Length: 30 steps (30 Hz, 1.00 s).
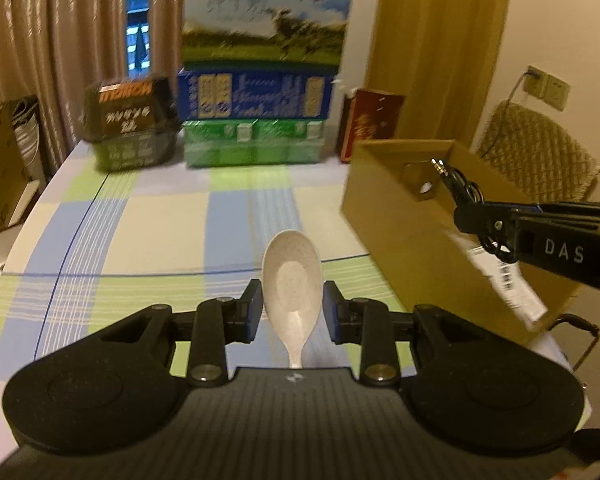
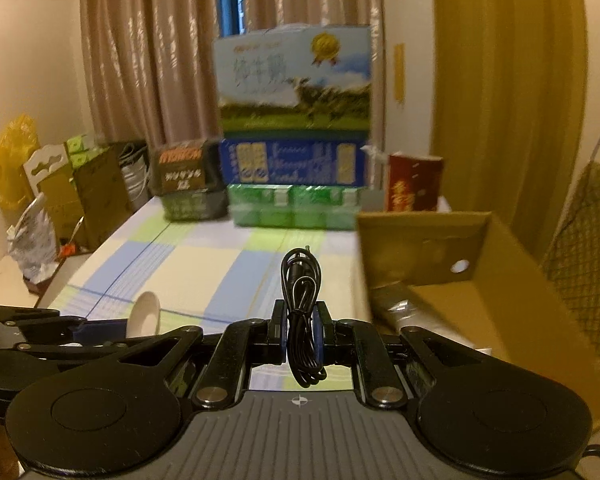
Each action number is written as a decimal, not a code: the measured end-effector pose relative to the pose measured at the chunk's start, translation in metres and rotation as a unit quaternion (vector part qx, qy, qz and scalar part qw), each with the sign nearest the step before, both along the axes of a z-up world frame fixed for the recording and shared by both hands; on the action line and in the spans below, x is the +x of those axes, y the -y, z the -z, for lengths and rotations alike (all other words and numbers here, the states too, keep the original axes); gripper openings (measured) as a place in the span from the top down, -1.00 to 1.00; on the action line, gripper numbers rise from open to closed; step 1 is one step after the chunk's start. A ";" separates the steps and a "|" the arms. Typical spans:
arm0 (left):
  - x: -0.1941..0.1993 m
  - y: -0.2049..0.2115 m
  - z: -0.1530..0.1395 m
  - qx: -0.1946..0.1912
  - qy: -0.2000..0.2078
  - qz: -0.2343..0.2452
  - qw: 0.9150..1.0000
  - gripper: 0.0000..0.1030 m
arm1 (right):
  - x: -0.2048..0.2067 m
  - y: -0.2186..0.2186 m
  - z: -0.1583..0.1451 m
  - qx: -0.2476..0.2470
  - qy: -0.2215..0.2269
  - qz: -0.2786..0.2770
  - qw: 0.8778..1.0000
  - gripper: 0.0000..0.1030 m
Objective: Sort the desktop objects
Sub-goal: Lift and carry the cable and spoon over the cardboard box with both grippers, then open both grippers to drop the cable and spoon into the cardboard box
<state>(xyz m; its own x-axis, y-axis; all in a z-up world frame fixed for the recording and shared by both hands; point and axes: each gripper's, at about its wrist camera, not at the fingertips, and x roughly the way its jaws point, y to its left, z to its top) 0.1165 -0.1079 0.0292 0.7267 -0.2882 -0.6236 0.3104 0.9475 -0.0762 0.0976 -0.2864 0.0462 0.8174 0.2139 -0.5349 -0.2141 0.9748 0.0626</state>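
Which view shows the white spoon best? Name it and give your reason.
The left wrist view. There the white spoon shows its whole bowl, face-on, with the handle running down between the left gripper's fingers. The right wrist view catches only the spoon's bowl edge-on at the lower left, the rest hidden behind gripper parts.

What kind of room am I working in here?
Probably a room in a home, used partly for storage: a table under a checked tablecloth, stacked milk cartons against the window curtains, and an open cardboard box on the table's right.
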 end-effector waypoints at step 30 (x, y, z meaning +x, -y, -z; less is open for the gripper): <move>0.056 0.192 -0.027 -0.066 0.000 0.080 0.995 0.45 | 0.013 0.172 -0.010 -0.014 -0.013 0.100 0.995 0.82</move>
